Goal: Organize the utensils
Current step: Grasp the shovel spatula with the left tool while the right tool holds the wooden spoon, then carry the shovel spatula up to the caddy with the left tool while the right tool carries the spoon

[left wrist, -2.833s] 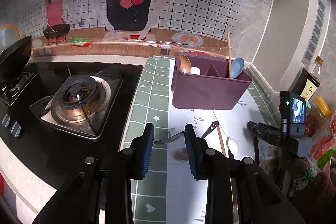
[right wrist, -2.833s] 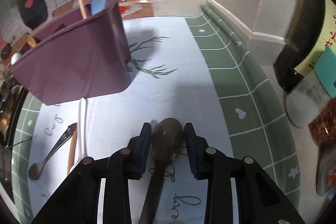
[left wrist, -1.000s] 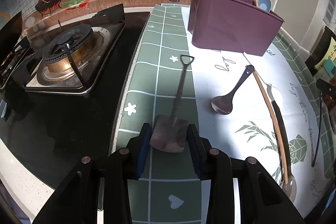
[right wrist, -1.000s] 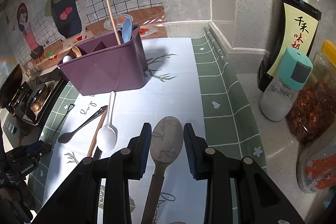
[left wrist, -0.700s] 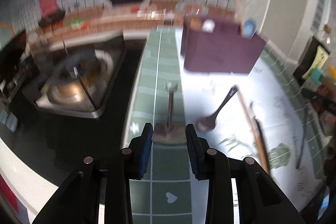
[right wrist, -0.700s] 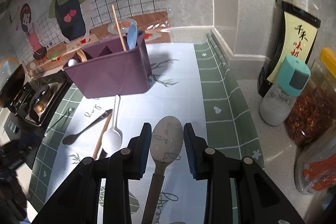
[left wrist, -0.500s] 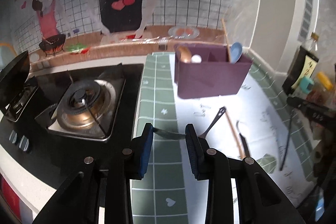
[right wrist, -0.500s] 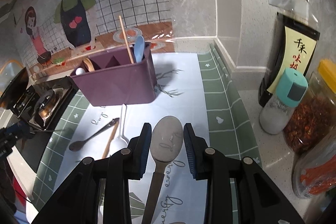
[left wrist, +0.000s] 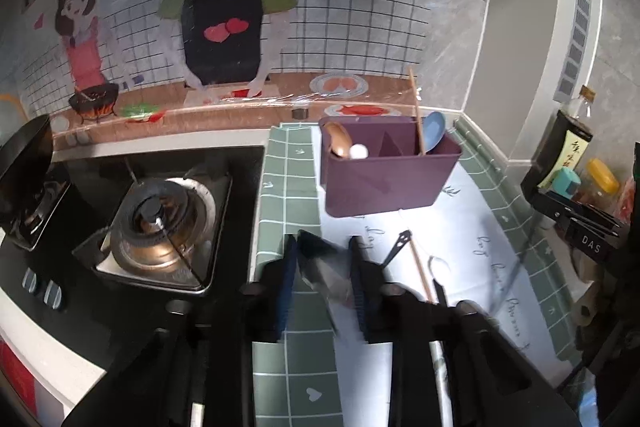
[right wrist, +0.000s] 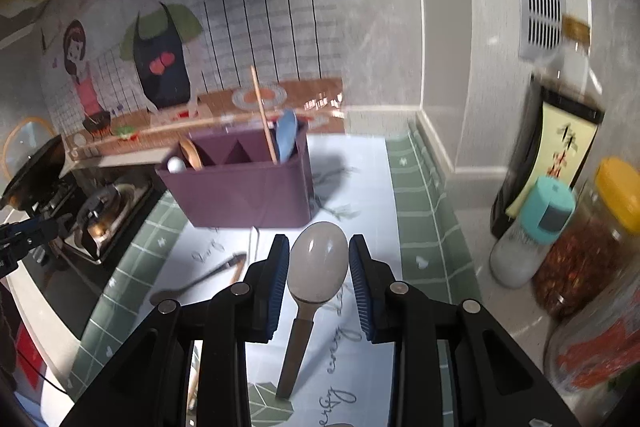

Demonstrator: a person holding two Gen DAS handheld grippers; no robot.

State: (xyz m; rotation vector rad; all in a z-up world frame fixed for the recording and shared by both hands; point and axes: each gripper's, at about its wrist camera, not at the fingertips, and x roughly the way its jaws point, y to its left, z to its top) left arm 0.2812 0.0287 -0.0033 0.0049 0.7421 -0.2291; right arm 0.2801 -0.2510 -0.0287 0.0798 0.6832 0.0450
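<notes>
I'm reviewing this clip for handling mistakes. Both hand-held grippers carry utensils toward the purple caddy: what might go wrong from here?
1. The left hand-held gripper holds a small metal spatula that looks blurred and slanted; it may slip or swing.
2. The right hand-held gripper grips the grey spoon by its bowl, so the hanging handle could knock the purple caddy.
3. The chopstick and blue spoon already crowd the caddy's right end.

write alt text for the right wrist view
The right hand-held gripper holds a wooden spoon by its bowl above a green and white mat, facing a purple utensil caddy that holds a blue spoon and a chopstick. A soy sauce bottle and spice jars stand to the right.
</notes>
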